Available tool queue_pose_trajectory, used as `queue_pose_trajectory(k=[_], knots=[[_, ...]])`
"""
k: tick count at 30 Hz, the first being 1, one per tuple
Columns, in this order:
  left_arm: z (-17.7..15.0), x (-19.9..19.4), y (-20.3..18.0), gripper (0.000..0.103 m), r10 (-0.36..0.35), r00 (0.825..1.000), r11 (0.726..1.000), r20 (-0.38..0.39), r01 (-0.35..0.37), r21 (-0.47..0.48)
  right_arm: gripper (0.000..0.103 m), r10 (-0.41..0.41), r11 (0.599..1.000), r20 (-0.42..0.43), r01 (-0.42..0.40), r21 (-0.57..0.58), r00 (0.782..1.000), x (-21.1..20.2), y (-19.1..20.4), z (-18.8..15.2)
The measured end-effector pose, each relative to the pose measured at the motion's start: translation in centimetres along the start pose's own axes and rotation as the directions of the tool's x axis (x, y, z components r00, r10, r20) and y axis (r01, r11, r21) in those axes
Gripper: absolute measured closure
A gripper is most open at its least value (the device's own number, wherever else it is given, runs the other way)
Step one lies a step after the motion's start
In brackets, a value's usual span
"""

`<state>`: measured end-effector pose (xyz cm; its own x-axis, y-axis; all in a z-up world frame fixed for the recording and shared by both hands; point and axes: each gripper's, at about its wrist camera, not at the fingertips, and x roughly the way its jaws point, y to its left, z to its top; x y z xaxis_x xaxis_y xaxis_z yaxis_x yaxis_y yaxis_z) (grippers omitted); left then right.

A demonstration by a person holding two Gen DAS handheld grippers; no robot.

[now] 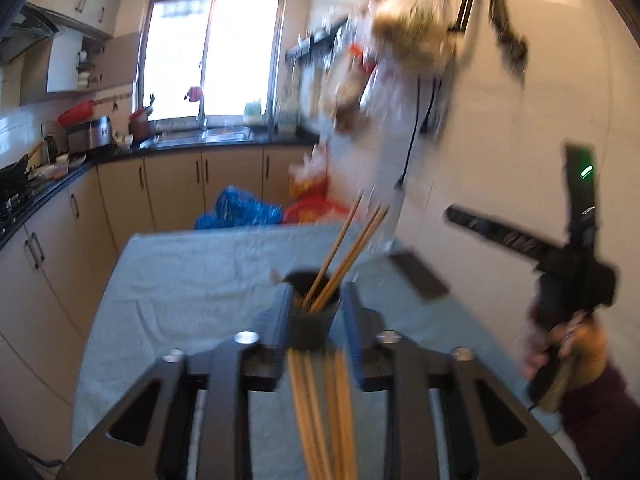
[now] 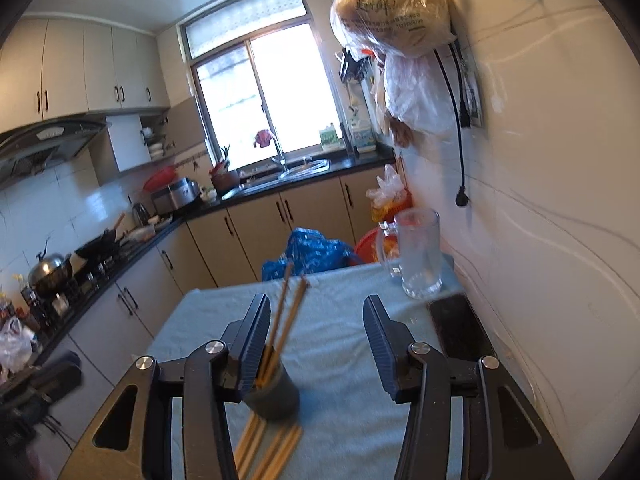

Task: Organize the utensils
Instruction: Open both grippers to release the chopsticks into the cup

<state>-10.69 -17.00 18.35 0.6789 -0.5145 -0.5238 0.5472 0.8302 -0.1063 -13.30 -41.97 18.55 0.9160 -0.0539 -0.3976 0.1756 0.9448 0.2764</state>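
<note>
Left tongs (image 1: pixel 316 300), narrow, flanked a dark cylindrical cup (image 1: pixel 312 320) of wooden chopsticks (image 1: pixel 344 252) on the towel-covered tabletop (image 1: pixel 192 280); right tongs (image 2: pixel 316 344) stood wide, empty.

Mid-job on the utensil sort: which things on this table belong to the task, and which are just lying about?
Part of the job:
- dark cup with chopsticks standing in it
- loose chopsticks lying on the blue cloth

Just lying about:
- glass mug
- dark flat slab by the wall
- blue bag behind the table
</note>
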Motion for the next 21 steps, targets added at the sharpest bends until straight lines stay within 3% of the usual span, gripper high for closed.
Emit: queue_pose_trajectory(k=[7, 8, 16, 21], knots=[[0.5, 6.7, 2.0, 0.095, -0.006, 0.990, 0.999, -0.141, 0.001, -0.034, 0.050, -0.024, 0.997, -0.066, 0.029, 0.075, 0.998, 1.1, -2.7, -2.1], [0.9, 7.4, 2.2, 0.099, 0.010, 0.990, 0.999, -0.142, -0.015, -0.034, 0.050, -0.028, 0.996, -0.068, 0.033, 0.079, 0.997, 1.1, -3.0, -2.2], [5.3, 12.7, 3.6, 0.100, 0.113, 0.987, 0.991, -0.113, -0.120, -0.060, 0.050, -0.055, 0.996, -0.127, 0.064, 0.064, 0.990, 2.9, -3.9, -3.5], [6.8, 14.9, 4.7, 0.099, 0.108, 0.986, 0.985, -0.128, -0.124, -0.122, 0.050, -0.027, 0.997, -0.194, 0.040, 0.063, 0.981, 4.8, -3.2, -5.1]])
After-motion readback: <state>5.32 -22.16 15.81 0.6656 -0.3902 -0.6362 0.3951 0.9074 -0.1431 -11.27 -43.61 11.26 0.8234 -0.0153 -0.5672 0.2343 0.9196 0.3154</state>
